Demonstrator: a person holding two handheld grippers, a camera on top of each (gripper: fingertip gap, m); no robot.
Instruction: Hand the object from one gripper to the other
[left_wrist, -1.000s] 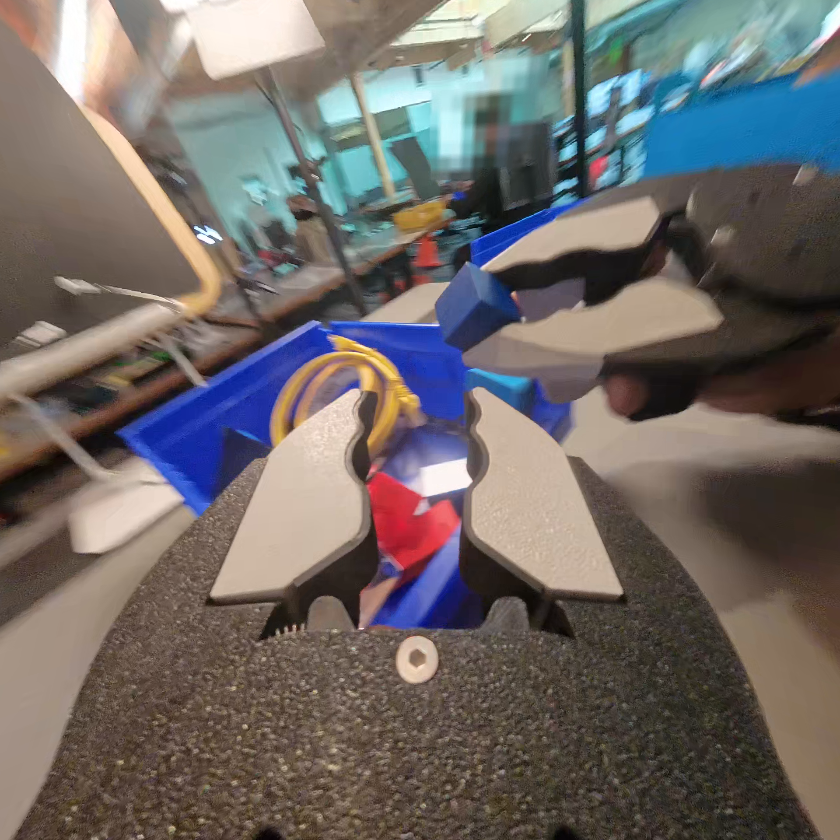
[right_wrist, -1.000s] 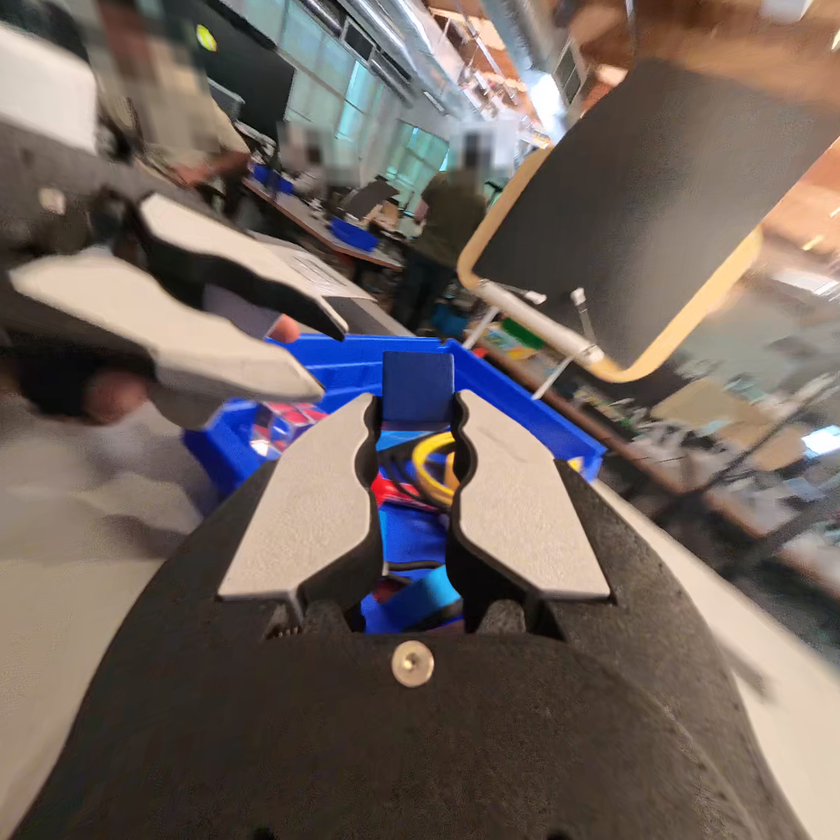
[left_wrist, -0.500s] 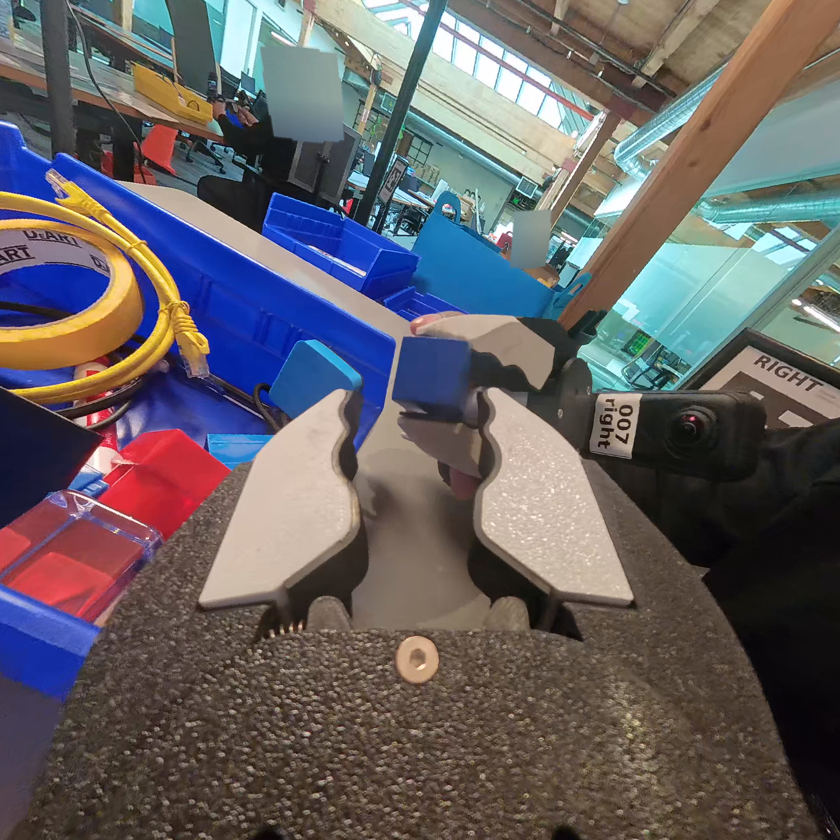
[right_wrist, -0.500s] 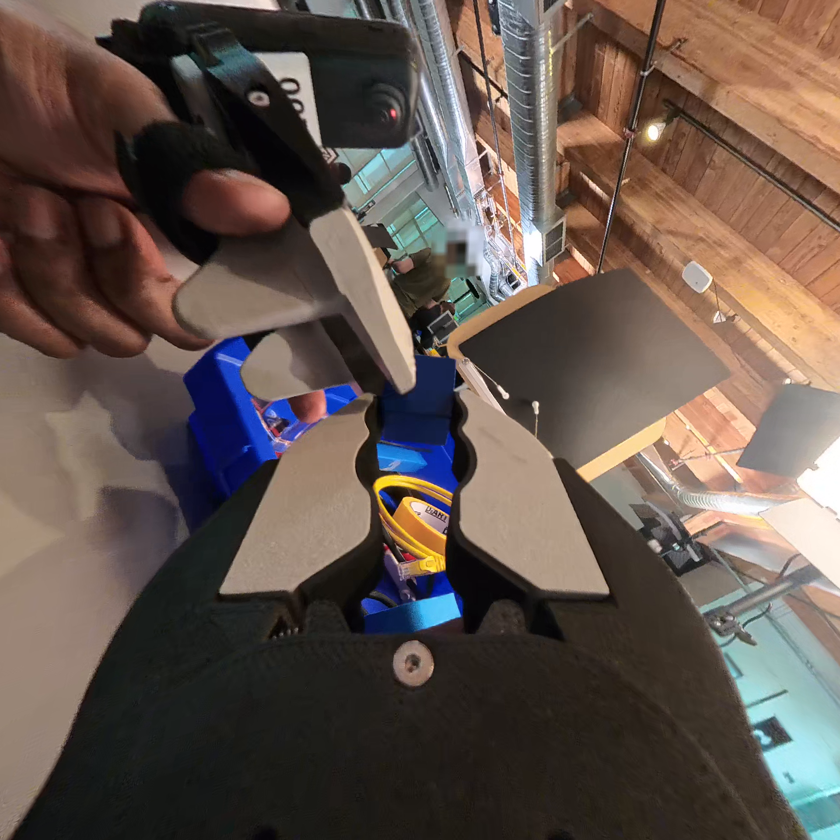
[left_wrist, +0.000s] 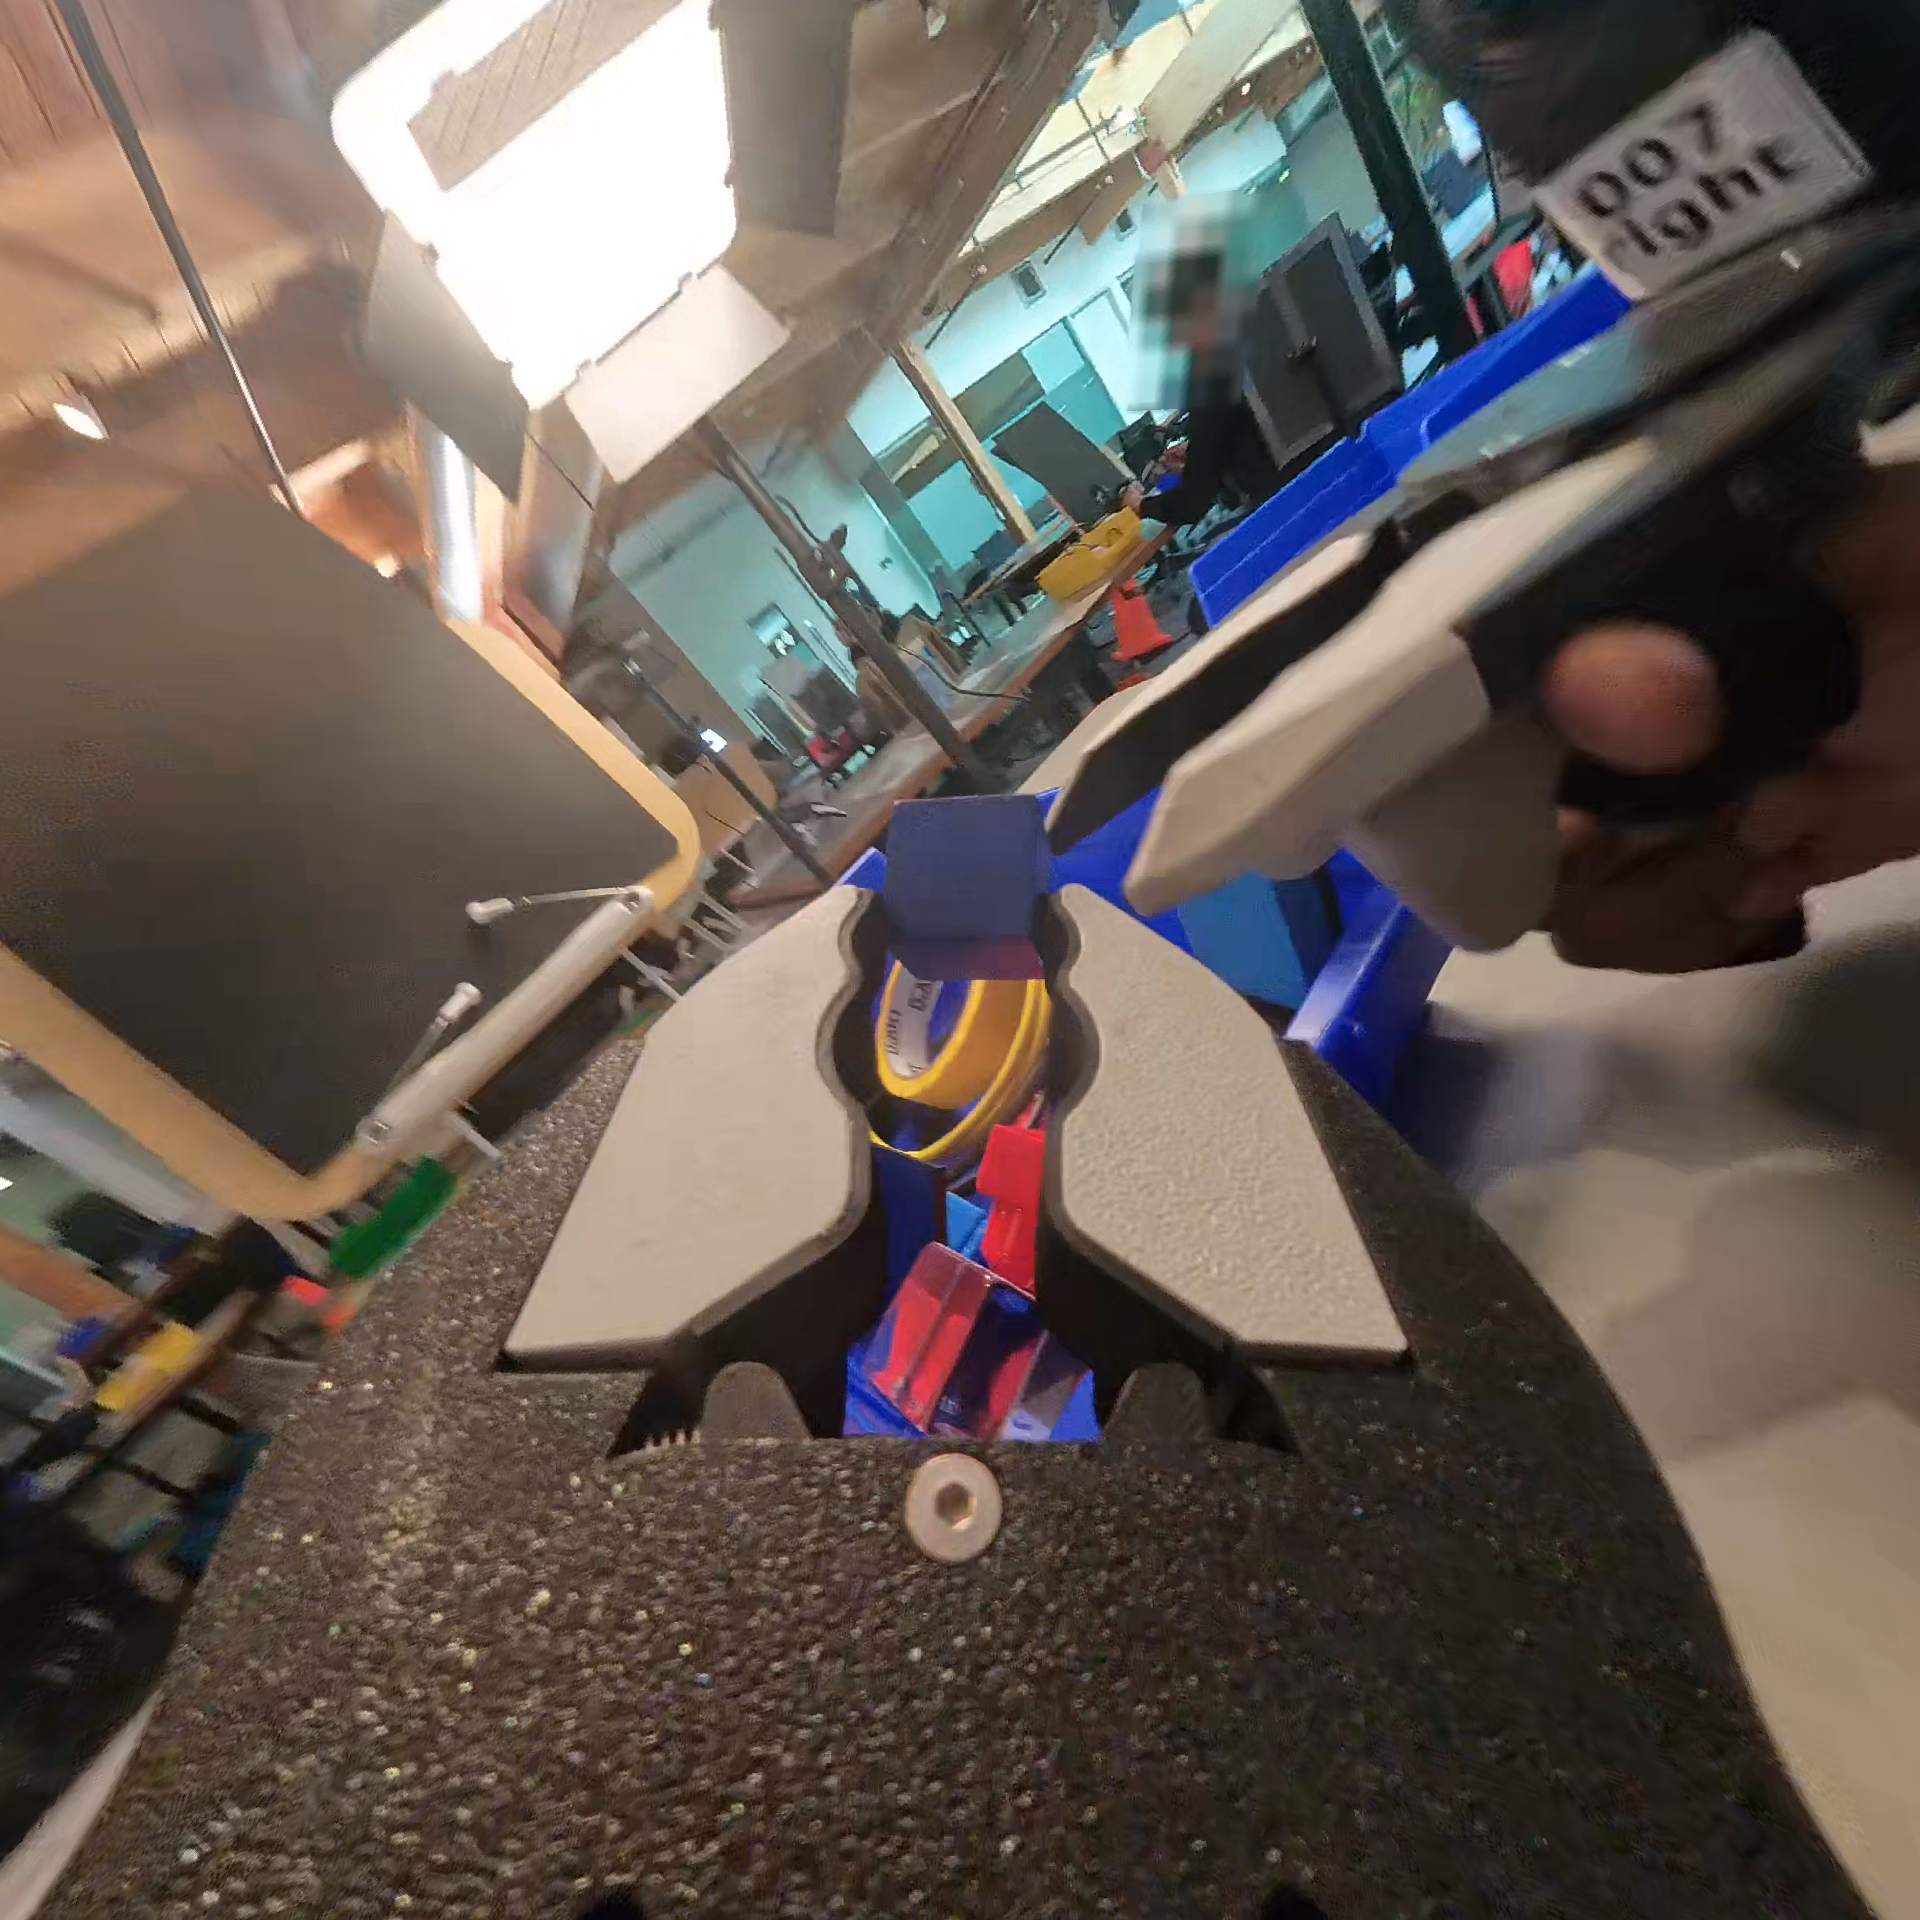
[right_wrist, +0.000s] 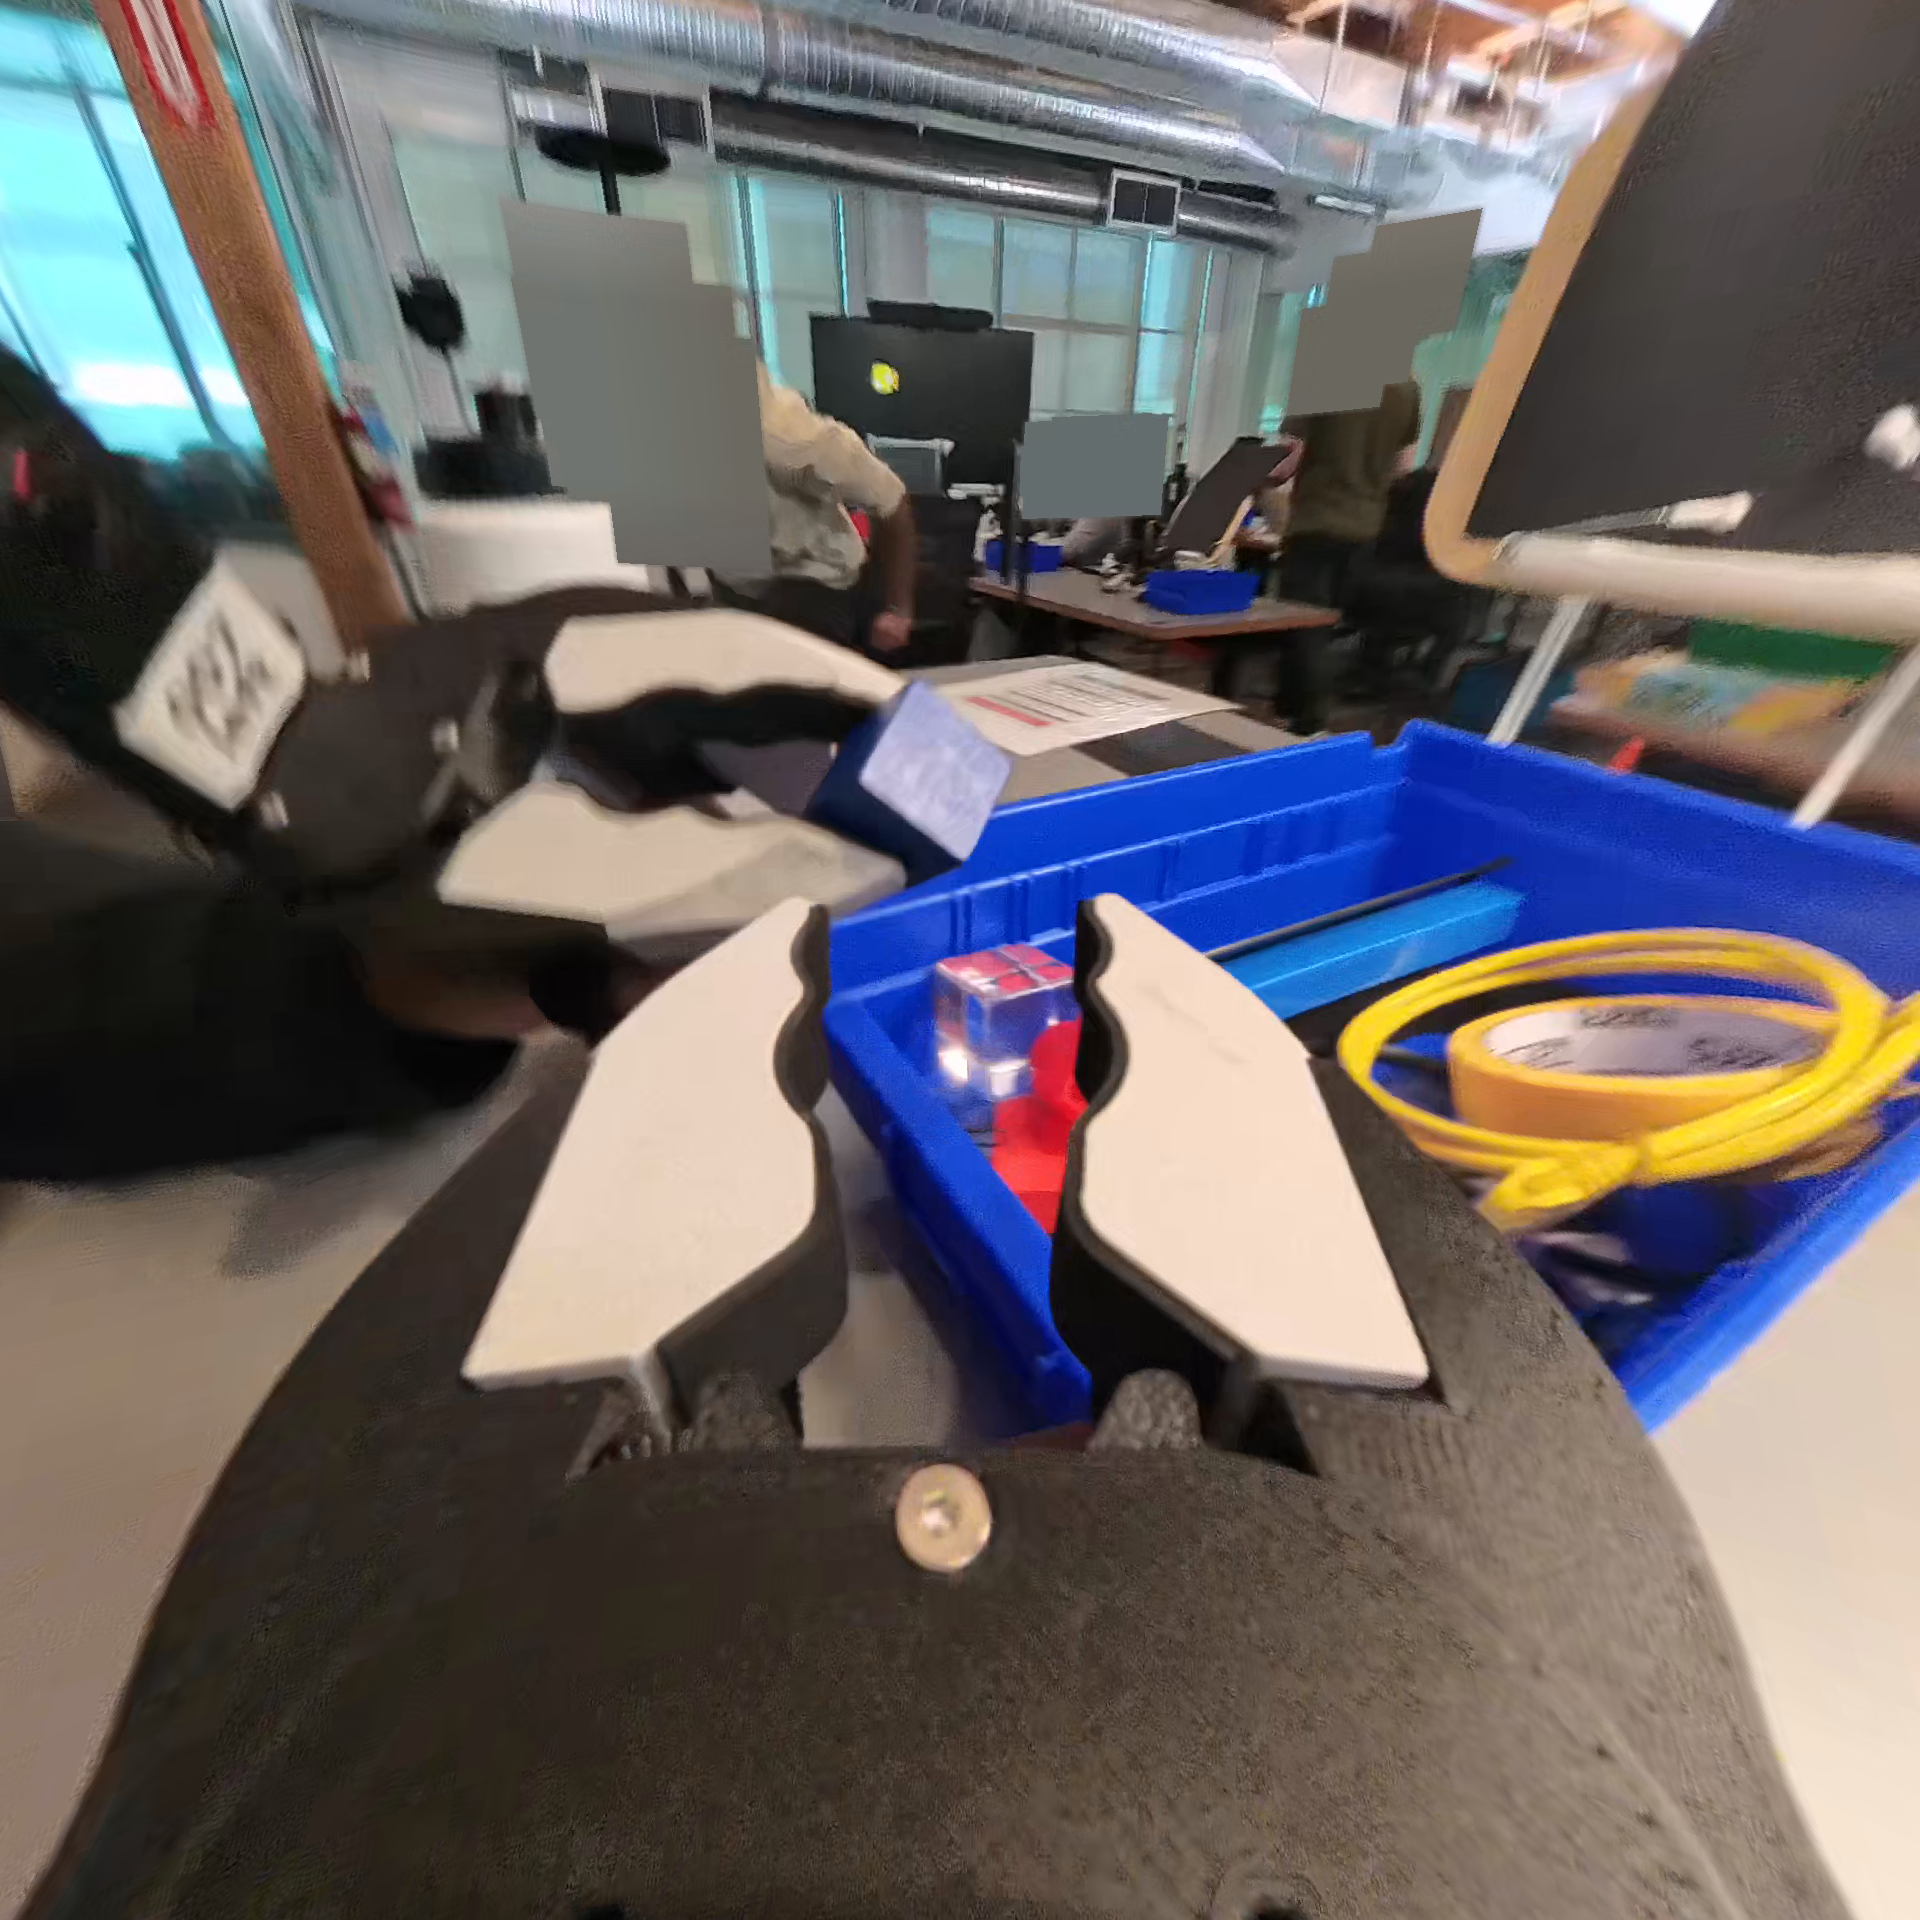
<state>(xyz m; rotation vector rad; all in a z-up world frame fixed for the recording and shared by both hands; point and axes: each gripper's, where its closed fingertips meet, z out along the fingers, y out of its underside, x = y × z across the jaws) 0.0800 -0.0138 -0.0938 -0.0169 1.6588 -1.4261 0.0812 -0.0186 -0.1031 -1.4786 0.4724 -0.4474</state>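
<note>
A big, busy workroom

Tall windows (right_wrist: 1060, 281) are glowing, a bright lamp (left_wrist: 561, 197) is shining, and people are standing by far desks (right_wrist: 1153, 615).

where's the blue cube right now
The blue cube is pinched at the fingertips of the left gripper, above the blue bin; the open right gripper is empty beside it.

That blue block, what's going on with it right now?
A person is working two handheld grippers over a blue bin of parts. The blue block sits clamped at the tips of the left gripper, whose fingers close on its two sides. The right gripper is open and empty, beside the left one and not touching the block. As things stand, the left gripper alone has the block.
</note>
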